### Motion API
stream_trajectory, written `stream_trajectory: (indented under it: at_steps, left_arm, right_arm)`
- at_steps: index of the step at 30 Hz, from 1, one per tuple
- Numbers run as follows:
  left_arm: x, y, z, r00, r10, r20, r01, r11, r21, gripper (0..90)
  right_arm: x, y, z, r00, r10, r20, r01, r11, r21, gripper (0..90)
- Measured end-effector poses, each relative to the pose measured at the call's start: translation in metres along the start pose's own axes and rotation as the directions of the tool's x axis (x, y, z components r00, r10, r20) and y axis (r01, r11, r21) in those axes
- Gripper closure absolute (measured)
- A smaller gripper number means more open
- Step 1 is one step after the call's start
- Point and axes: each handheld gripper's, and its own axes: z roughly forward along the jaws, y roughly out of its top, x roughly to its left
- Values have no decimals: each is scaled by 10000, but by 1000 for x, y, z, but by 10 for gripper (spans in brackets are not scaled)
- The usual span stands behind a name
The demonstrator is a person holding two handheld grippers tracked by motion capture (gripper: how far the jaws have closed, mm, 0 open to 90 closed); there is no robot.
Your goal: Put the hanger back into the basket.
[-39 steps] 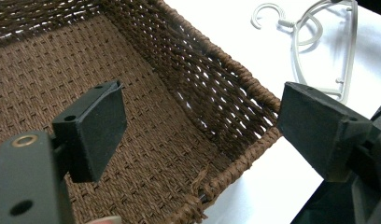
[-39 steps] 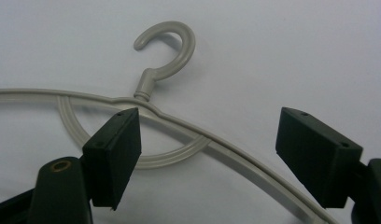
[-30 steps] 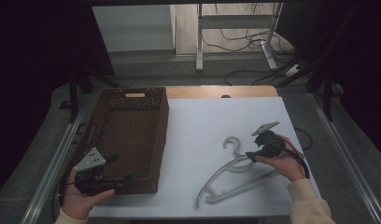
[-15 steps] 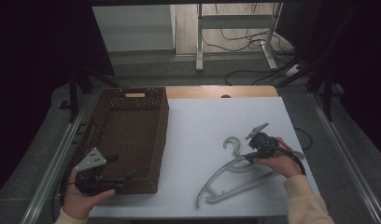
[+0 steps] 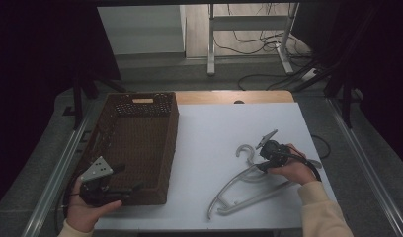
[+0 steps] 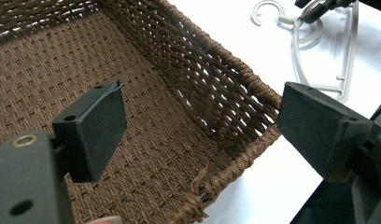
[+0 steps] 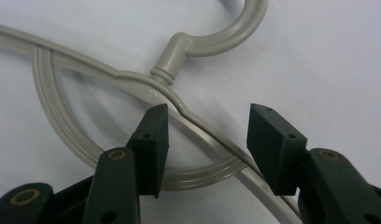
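Surface: I work over a white tabletop [image 5: 214,143] with a wooden strip along its far edge, set between metal rails.
Room: dim around the table; grey floor beyond, the legs of a metal stand [image 5: 249,44] and loose cables [image 5: 268,47] in the light at the back.
Writing: I can read none in any view.
Basket: a brown woven basket [image 5: 135,143] sits on the left half of the table, with a cut-out handle at its far end.
Hanger: a pale grey plastic hanger [image 5: 249,185] lies flat on the right half, well apart from the basket, its hook towards the far side.
Left tongs: my left gripper [image 5: 121,180] is at the basket's near corner, jaws wide; the left gripper view looks between them at the weave of the floor and wall.
Right tongs: my right gripper [image 5: 262,165] is low over the hanger's neck, jaws wide on either side of the shoulder bar just below the hook [image 7: 216,35]; I cannot tell if they touch it.
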Motion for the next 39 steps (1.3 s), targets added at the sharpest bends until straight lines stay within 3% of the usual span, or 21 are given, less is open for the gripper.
stream_trajectory:
  at_steps: [4,11,20,21,29,32,33,34,37,39]
  left_arm:
    - [0,0,0,10000,-3,1,3,10000,10,163]
    - [0,0,0,10000,15,-15,-15,10000,-1,163]
    - [0,-1,1,10000,45,-8,-45,10000,32,163]
    - [0,-1,1,10000,45,-10,-45,10000,34,162]
    - [0,-1,1,10000,50,-28,-50,10000,47,163]
    - [0,-1,1,10000,46,-39,-46,10000,49,163]
    - [0,-1,1,10000,46,-45,-45,10000,45,163]
    - [0,-1,1,10000,46,-49,-46,10000,38,162]
    - [0,-1,1,10000,51,-54,-51,10000,39,163]
    - [0,-1,1,10000,54,-58,-54,10000,44,163]
  right_arm:
    - [-1,-1,0,9999,-82,-79,83,9998,161,463]
    - [-1,-1,10,9986,-419,311,401,9976,563,494]
    - [-2,-1,10,9933,-1159,2,1158,9926,375,563]
    - [-2,-1,10,9896,-1437,-7,1436,9892,297,577]
    - [-1,-2,10,9747,-2233,-58,2233,9747,117,614]
    - [-1,-1,10,9607,-2772,-145,2774,9606,162,638]
    - [-1,-1,10,9607,-2772,-145,2774,9606,162,638]
    - [-1,-1,10,9533,-3017,-101,3018,9533,128,649]
    - [-1,-1,10,9466,-3223,-32,3223,9466,88,662]
    - [0,-1,10,9355,-3534,40,3533,9355,61,677]
